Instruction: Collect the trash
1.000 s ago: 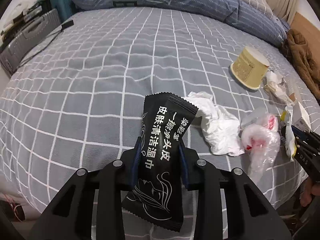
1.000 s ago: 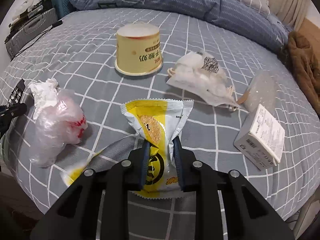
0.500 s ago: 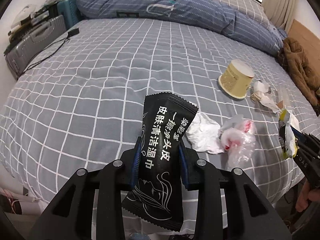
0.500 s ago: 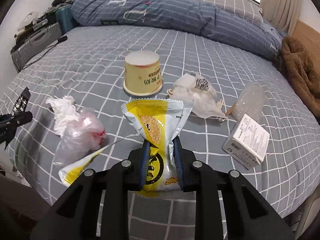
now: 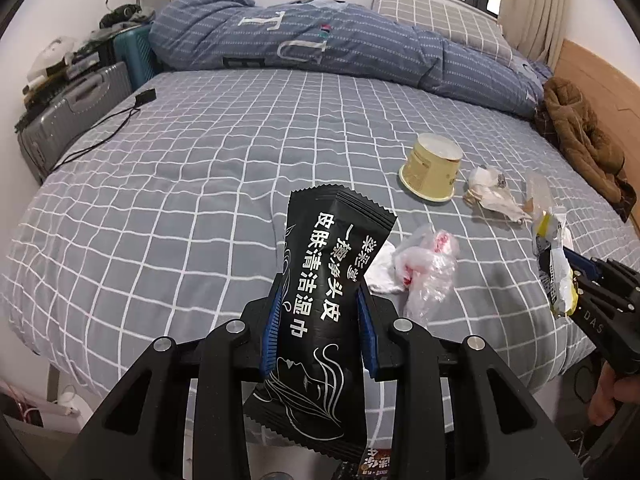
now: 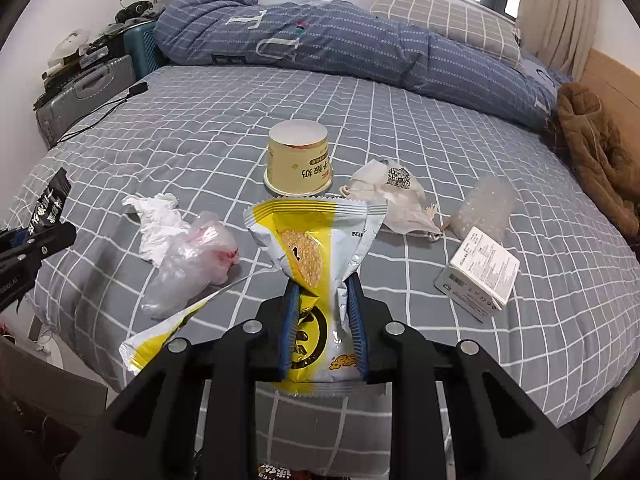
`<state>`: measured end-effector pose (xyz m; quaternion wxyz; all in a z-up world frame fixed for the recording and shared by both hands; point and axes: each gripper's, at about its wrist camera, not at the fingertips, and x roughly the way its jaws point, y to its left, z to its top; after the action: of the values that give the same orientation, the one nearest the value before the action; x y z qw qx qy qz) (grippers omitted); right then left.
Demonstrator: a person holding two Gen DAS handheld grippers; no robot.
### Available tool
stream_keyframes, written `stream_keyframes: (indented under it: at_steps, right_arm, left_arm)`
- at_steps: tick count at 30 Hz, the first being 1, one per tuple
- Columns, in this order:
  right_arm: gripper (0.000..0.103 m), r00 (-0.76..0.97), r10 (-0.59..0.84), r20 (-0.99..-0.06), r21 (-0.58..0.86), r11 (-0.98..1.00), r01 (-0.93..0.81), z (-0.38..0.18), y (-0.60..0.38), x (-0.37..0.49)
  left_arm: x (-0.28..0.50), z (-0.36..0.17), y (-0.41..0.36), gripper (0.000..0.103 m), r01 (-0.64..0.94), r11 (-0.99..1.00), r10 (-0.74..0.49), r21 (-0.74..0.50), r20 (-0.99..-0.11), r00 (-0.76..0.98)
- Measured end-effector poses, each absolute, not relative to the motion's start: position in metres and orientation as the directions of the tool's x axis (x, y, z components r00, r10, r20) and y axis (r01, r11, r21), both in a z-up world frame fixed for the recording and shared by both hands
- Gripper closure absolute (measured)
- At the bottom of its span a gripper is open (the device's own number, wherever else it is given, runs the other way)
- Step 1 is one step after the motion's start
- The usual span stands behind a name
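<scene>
My left gripper (image 5: 318,328) is shut on a black wet-wipe packet (image 5: 324,304) with white Chinese print, held above the bed's near edge. My right gripper (image 6: 323,320) is shut on a yellow-and-white snack wrapper (image 6: 316,248); it also shows at the right of the left wrist view (image 5: 554,264). On the grey checked bed (image 6: 200,140) lie a crumpled white tissue (image 6: 156,220), a clear plastic bag with red print (image 6: 196,260), an upturned yellow cup (image 6: 298,162), a white crumpled bag (image 6: 394,196), a clear bubble pouch (image 6: 486,204) and a small white box (image 6: 478,274).
A blue striped duvet (image 6: 340,48) and a checked pillow (image 6: 444,20) lie at the far side. A brown coat (image 6: 596,152) is at the right edge. Suitcases (image 5: 72,116) stand left of the bed, with a black cable (image 5: 104,128) on the sheet.
Both grippers have pulled back and up from the bed, each still holding its wrapper. The trash on the bed looks smaller and farther away.
</scene>
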<state>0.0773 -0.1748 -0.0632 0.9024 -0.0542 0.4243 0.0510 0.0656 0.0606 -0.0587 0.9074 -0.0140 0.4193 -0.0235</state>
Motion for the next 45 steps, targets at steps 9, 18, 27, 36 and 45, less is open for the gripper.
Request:
stream_keyframes:
  at_steps: [9, 18, 27, 36, 45]
  right_arm:
    - [0.08, 0.649, 0.057, -0.759, -0.041, 0.99, -0.135, -0.048, -0.18, 0.051]
    - [0.08, 0.643, 0.083, -0.761, -0.016, 0.989, -0.147, -0.046, -0.181, 0.015]
    - [0.08, 0.61, 0.095, -0.787, 0.011, 0.99, -0.141, -0.058, -0.182, -0.019]
    - [0.08, 0.573, 0.12, -0.811, 0.027, 0.985, -0.168, -0.07, -0.169, -0.057]
    - [0.081, 0.523, 0.134, -0.842, 0.05, 0.984, -0.171, -0.087, -0.164, -0.093]
  left_arm:
    - [0.042, -0.058, 0.05, 0.071, 0.036, 0.998, -0.057, -0.044, -0.756, 0.652]
    - [0.01, -0.06, 0.039, 0.071, 0.067, 0.995, -0.099, -0.073, -0.756, 0.646]
    - [-0.022, -0.082, 0.034, 0.071, 0.061, 0.993, -0.116, -0.1, -0.793, 0.598]
    - [-0.055, -0.1, 0.039, 0.071, 0.035, 0.994, -0.105, -0.103, -0.82, 0.562]
    - [-0.084, -0.12, 0.034, 0.071, 0.029, 0.995, -0.092, -0.091, -0.854, 0.513]
